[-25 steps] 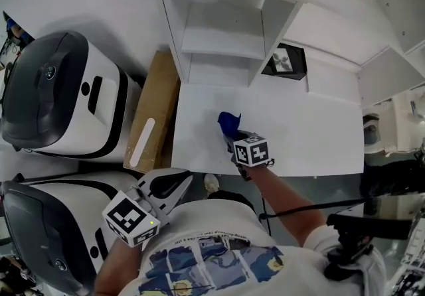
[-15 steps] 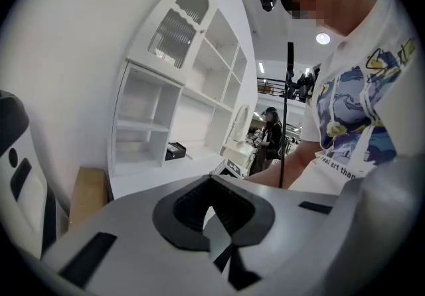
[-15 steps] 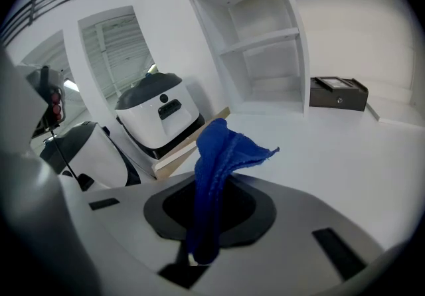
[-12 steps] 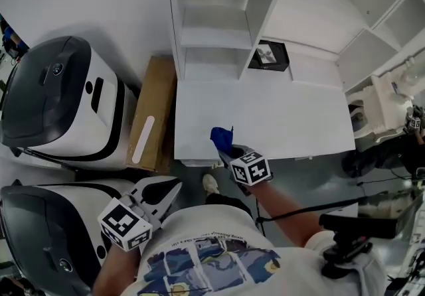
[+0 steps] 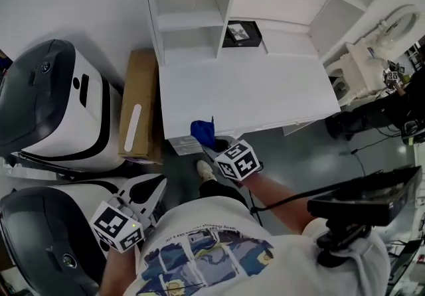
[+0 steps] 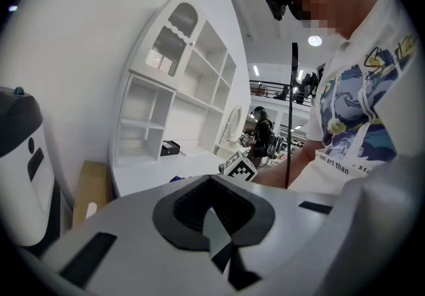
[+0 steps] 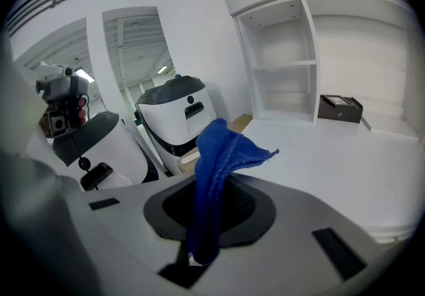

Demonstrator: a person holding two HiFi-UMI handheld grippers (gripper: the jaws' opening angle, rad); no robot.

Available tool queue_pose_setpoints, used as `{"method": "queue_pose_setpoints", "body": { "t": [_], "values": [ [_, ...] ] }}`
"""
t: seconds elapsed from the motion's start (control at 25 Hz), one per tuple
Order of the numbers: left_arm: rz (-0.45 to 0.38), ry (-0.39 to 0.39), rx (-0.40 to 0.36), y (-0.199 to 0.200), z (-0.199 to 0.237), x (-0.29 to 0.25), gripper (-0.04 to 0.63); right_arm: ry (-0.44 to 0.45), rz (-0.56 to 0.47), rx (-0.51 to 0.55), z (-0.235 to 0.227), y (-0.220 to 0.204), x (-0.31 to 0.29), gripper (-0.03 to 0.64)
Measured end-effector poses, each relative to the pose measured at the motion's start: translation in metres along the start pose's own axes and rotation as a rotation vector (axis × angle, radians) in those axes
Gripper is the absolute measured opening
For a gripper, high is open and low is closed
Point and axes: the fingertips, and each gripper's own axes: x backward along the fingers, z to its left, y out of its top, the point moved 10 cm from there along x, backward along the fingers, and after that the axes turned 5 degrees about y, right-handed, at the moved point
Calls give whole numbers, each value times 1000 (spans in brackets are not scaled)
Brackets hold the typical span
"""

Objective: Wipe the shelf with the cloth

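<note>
A blue cloth [image 5: 202, 133] hangs pinched in my right gripper [image 5: 210, 143], which is shut on it. It hovers at the front left corner of the white desk [image 5: 265, 92], at its edge. In the right gripper view the cloth [image 7: 222, 152] stands up out of the jaws. The white shelf unit [image 5: 189, 16] rises at the back of the desk, well beyond the cloth; its open compartments [image 7: 285, 69] look bare. My left gripper [image 5: 158, 187] hangs low by the person's left side, jaws together and nothing held; its tips [image 6: 212, 178] meet.
A small black box [image 5: 240, 34] sits on the desk beside the shelf unit. A flat cardboard box [image 5: 136, 115] leans left of the desk. Two large white and black machines [image 5: 53, 109] [image 5: 40, 241] stand at the left. A black device on a stand [image 5: 365, 198] is at the right.
My right gripper has drawn back with the cloth from the middle of the desk to its front edge. The whole view has shifted away from the shelf. The left gripper stays low.
</note>
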Motion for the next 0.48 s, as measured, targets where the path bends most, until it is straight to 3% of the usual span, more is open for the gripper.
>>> {"method": "queue_pose_setpoints", "body": {
  "t": [0.48],
  "values": [
    [-8,-31,28,-37,-25,34,3,8,1,92,72,-23,29,69]
  ]
}}
